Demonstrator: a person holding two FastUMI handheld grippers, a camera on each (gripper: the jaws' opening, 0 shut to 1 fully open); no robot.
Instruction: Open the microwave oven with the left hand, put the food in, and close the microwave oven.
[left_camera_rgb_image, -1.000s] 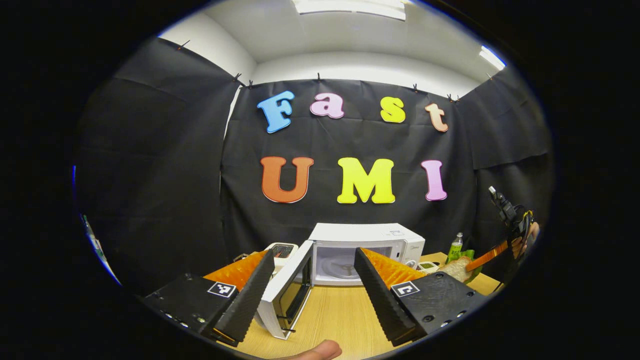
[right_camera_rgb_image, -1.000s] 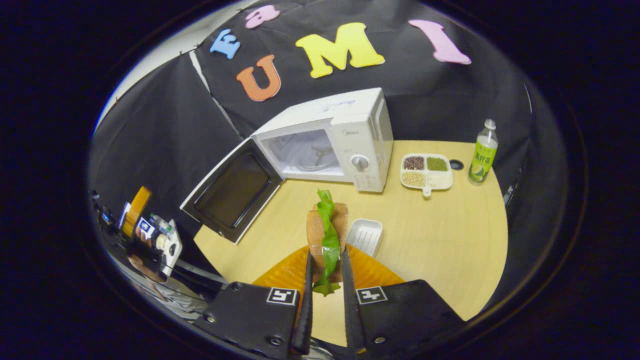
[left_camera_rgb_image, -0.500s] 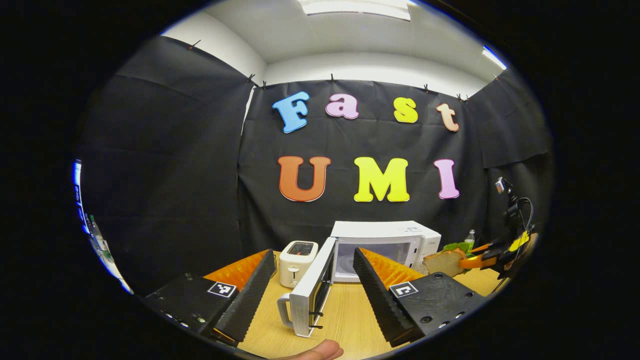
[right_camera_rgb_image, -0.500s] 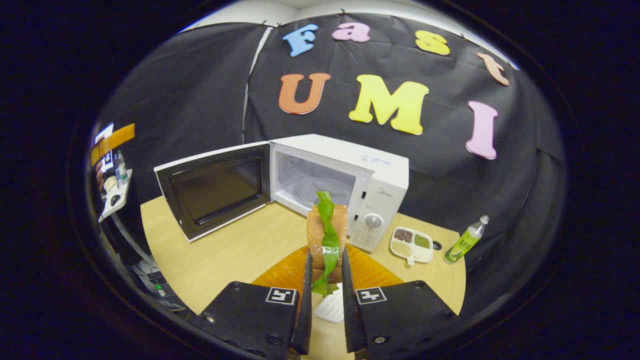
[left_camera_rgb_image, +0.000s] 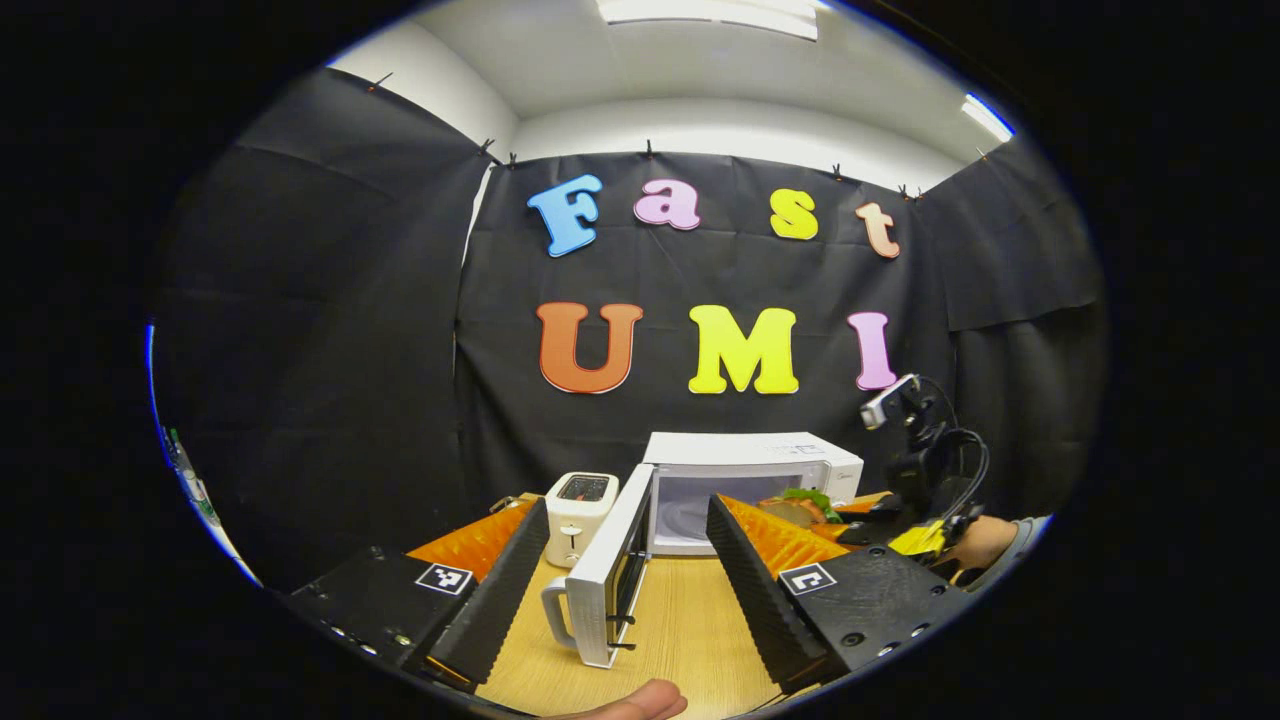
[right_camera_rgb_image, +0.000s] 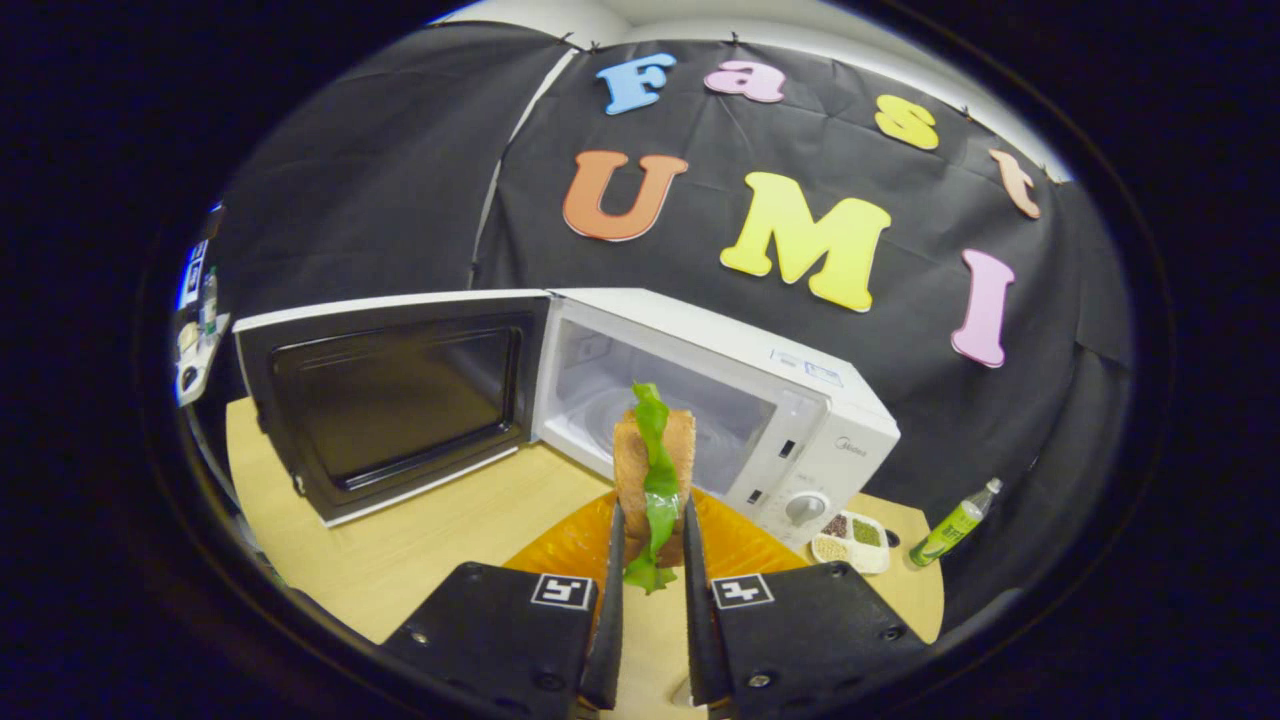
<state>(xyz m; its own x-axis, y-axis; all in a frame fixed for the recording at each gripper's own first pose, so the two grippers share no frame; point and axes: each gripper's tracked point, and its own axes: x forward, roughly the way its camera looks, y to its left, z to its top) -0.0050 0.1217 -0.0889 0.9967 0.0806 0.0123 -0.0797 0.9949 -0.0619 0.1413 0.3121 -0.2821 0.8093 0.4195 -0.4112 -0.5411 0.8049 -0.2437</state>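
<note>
The white microwave (right_camera_rgb_image: 760, 400) stands on the wooden table with its door (right_camera_rgb_image: 390, 400) swung wide open to the left and its white cavity (right_camera_rgb_image: 640, 410) showing. My right gripper (right_camera_rgb_image: 650, 520) is shut on a sandwich (right_camera_rgb_image: 652, 470), two bread slices with a green leaf between them, held upright just in front of the cavity opening. In the left gripper view the microwave (left_camera_rgb_image: 750, 475) sits farther off with its door (left_camera_rgb_image: 610, 580) edge-on, and the sandwich (left_camera_rgb_image: 795, 508) is at the opening. My left gripper (left_camera_rgb_image: 625, 545) is open, held back from the door with nothing between its fingers.
A white toaster (left_camera_rgb_image: 575, 515) stands left of the microwave. A divided tray of beans (right_camera_rgb_image: 850, 538) and a green bottle (right_camera_rgb_image: 955, 522) sit to the microwave's right. A fingertip (left_camera_rgb_image: 640, 702) shows at the lower edge, and a hand (left_camera_rgb_image: 985, 540) holds the right gripper.
My right gripper has carried the sandwich closer to the microwave, up to the cavity opening. The left gripper has shifted only slightly and stays open.
</note>
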